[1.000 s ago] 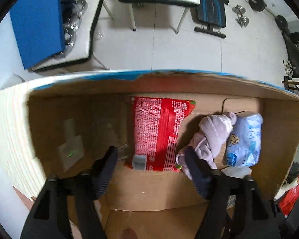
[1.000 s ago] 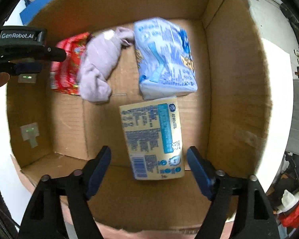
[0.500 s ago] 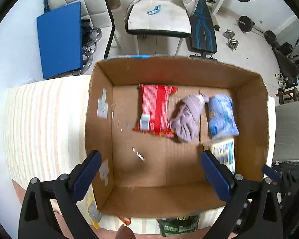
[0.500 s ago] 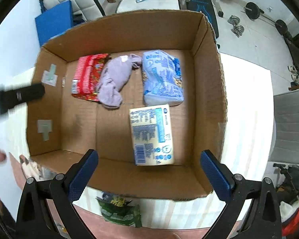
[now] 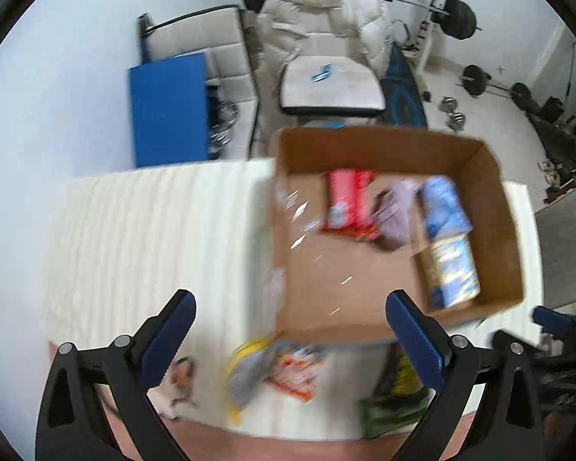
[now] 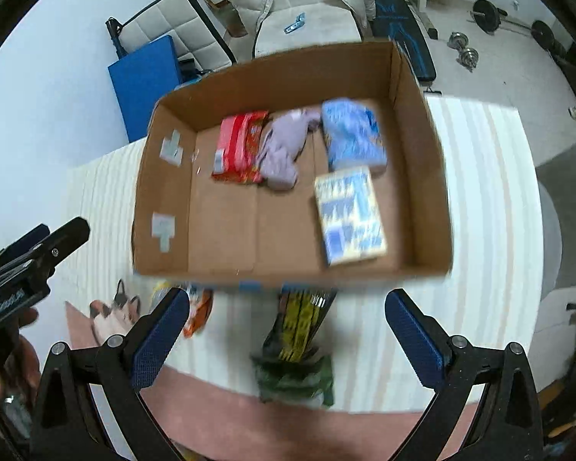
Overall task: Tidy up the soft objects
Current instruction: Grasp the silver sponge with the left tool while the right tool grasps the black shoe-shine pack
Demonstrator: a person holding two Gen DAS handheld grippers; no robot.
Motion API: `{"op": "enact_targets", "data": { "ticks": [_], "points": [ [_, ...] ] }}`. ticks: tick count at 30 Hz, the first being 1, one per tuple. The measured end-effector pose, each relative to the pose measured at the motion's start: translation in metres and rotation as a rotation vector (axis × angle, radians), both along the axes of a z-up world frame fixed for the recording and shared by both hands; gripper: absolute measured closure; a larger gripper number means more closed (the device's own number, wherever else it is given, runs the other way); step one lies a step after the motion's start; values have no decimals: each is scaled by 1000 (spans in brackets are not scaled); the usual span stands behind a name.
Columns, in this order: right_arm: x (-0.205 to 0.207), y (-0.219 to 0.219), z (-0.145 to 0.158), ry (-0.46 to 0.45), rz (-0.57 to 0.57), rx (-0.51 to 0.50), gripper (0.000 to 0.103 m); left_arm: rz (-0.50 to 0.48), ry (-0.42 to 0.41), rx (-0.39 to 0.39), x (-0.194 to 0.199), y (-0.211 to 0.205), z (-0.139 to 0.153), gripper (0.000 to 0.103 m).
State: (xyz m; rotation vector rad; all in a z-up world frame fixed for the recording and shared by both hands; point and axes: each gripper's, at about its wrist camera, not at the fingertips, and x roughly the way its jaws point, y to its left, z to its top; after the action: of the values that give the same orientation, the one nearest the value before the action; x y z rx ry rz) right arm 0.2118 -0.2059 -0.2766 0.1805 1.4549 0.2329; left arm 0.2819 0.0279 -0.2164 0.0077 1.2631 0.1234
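Both grippers, left (image 5: 288, 330) and right (image 6: 287, 326), jaws apart, empty, above counter (image 6: 487, 199); box (image 6: 165, 192) holds four packs.

We see the left tongs (image 5: 290, 340) as two black triangular arms, each cut with a triangular opening and carrying a pair of silver screw heads near the far end. Their fingers (image 5: 168, 337) are faced with blue pads of fine pebbled texture. The right tongs (image 6: 288, 340) are built the same way: black frame, silver screws, blue textured pads (image 6: 414, 339). In the right wrist view the left tongs' black housing (image 6: 17, 280) appears at the left edge with faint white lettering, blurred past reading, and bare skin of the left hand (image 6: 13, 357) shows just below it.
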Motion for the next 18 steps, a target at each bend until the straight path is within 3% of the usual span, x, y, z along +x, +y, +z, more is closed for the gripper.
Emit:
{"op": "enact_targets", "data": {
  "ticks": [5,8,14,18],
  "points": [
    [-48,10,-40,77,-49,2,0,32,121,-13,-37,52,-52,2],
    [-59,17,-81,148,-89,15,0,20,225,-53,-44,73,-106,3],
    [-56,32,-134,175,-109,-72,3,-91,385,-68,-53,67,-191,3],
    [-52,39,-161,200,-128,-99,8,-138,437,-80,-58,57,-222,3]
  ]
}}
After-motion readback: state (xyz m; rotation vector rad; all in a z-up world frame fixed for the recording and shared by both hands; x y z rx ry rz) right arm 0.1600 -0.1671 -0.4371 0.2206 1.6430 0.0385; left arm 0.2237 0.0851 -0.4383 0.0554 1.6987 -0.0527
